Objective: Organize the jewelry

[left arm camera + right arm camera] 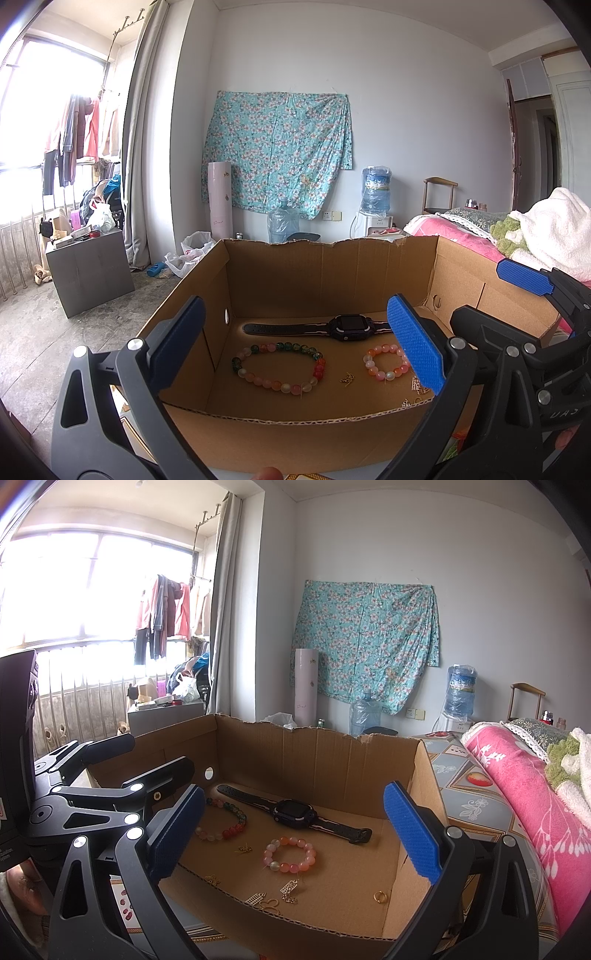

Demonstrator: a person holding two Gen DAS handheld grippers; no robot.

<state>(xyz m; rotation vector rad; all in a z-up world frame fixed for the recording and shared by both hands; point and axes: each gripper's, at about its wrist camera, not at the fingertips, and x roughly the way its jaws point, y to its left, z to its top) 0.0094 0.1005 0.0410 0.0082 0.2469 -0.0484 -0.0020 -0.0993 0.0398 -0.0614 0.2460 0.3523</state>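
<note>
Little could be read. On the black plastic body of the other gripper [554, 402], at the right edge of the left wrist view, raised letters stood upside down and looked like "UAS". In the right wrist view, a black device [14, 760] at the left edge bore small white print, too cut off to read.

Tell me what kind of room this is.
Most likely a lived-in bedroom: a bed with a pink blanket, clothes drying by the window, and a water dispenser against the wall.
</note>
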